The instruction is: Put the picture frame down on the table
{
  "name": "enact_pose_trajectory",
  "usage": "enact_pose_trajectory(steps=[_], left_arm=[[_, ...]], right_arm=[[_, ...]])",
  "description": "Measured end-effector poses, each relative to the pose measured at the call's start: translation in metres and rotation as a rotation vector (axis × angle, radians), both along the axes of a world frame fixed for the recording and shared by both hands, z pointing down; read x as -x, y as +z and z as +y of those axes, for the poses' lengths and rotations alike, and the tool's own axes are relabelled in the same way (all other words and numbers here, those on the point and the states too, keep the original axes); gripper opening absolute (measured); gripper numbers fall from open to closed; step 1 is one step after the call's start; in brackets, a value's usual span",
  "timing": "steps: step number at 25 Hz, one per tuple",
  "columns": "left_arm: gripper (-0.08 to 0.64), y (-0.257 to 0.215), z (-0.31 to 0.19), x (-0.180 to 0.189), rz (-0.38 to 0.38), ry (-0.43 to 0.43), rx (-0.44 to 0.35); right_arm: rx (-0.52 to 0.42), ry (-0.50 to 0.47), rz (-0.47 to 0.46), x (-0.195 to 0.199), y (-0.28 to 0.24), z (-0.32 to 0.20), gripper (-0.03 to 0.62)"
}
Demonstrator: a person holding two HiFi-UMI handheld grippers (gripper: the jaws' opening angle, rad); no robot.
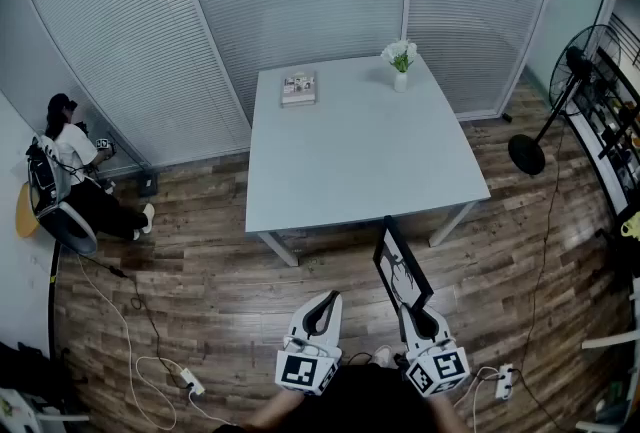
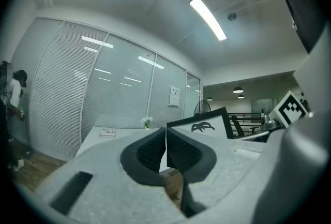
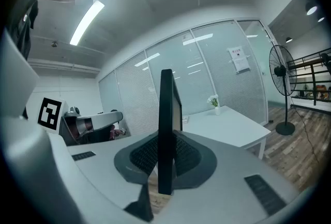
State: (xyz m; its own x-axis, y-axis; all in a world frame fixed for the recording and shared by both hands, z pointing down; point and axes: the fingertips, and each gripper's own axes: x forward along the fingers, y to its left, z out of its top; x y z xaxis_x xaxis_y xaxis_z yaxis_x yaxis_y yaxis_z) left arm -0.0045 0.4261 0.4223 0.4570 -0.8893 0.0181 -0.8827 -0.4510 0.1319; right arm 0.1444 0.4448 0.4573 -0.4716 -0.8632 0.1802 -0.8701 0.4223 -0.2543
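White tabletop (image 1: 350, 151) ahead of both grippers. Right gripper (image 1: 418, 316): clamped on black picture frame (image 1: 398, 266), edge-on between its jaws. Left gripper (image 1: 322, 306): jaws together, empty, alongside.

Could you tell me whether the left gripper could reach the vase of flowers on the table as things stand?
Probably not. The left gripper hangs over the floor, short of the table, and the vase stands near its far edge. Nothing blocks the way; it would simply have to be carried closer.
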Motion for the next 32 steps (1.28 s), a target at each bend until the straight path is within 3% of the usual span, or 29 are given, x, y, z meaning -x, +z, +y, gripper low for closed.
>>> enact_pose_trajectory(steps=[4, 12, 21, 27, 32], left_arm=[[0.021, -0.006, 0.003, 0.0, -0.004, 0.003, -0.024], [0.021, 0.0, 0.012, 0.012, -0.009, 0.001, 0.006], [0.021, 0.003, 0.005, 0.054, 0.012, -0.01, 0.0], [0.021, 0.017, 0.0, 0.08, -0.005, 0.027, 0.057], [0.021, 0.019, -0.003, 0.093, 0.007, 0.049, 0.021]], right_arm=[[0.0, -0.004, 0.001, 0.003, -0.001, 0.003, 0.057], [0.01, -0.001, -0.02, 0.012, 0.0, 0.007, 0.057], [0.015, 0.002, -0.009, 0.05, -0.001, -0.005, 0.057], [0.013, 0.019, -0.013, 0.079, -0.001, -0.013, 0.057], [0.0, 0.04, -0.019, 0.096, -0.003, -0.016, 0.057]])
